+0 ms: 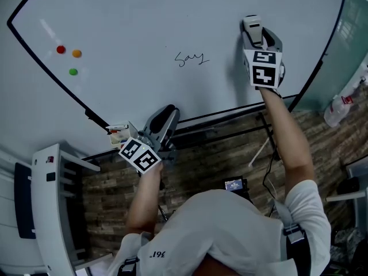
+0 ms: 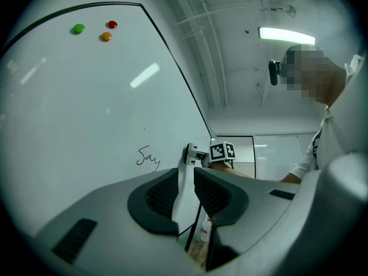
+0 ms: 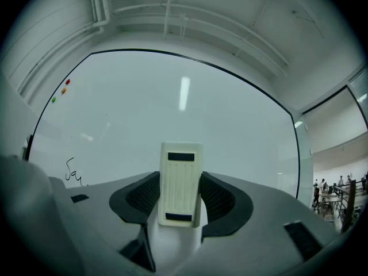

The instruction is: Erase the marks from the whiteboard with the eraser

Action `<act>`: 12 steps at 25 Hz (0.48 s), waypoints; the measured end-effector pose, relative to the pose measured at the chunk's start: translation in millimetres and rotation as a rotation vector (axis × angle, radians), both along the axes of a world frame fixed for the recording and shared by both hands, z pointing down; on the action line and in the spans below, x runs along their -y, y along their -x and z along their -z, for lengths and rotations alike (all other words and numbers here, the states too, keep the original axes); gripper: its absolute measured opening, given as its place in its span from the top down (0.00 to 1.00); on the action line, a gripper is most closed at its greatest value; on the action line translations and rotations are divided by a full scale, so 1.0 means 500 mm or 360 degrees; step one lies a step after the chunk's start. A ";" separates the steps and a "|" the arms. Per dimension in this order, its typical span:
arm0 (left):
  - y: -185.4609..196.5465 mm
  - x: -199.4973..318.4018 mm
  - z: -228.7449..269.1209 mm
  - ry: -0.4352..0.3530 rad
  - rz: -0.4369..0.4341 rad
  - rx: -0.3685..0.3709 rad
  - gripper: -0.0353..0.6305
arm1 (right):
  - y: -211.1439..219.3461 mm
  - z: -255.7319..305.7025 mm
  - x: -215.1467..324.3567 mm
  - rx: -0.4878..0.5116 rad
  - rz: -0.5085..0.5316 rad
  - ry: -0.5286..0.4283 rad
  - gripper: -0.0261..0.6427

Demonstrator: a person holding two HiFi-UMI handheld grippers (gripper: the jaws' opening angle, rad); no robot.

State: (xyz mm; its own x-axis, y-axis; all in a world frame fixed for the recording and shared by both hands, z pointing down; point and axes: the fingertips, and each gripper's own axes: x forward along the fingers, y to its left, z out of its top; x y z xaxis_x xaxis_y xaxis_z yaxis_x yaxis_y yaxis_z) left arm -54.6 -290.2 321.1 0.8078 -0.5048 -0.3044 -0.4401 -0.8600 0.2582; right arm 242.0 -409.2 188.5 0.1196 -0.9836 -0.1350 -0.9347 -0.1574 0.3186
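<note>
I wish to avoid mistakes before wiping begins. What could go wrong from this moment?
1. The white plastic eraser sticks well out of the right gripper; pressing on the white glossy whiteboard may tilt it or make it slip.
2. The black handwritten marks lie to its left, apart from it; a short stroke may miss part of them.
3. The open, empty left gripper hangs near the board's lower edge and might bump it.

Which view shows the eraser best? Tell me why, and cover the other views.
The right gripper view: the eraser fills the centre, large and sharp, clamped between the fingers. The head view shows it small, against the whiteboard. The left gripper view shows it tiny and distant.
</note>
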 end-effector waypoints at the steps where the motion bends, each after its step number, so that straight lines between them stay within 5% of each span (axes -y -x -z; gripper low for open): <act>1: 0.001 0.002 -0.002 0.0005 0.0008 0.0007 0.83 | 0.007 -0.001 -0.004 -0.0006 0.0009 -0.0004 0.60; 12: 0.060 0.020 -0.021 0.0041 0.0130 0.0030 0.83 | 0.157 -0.046 -0.011 -0.0047 0.0206 0.0036 0.60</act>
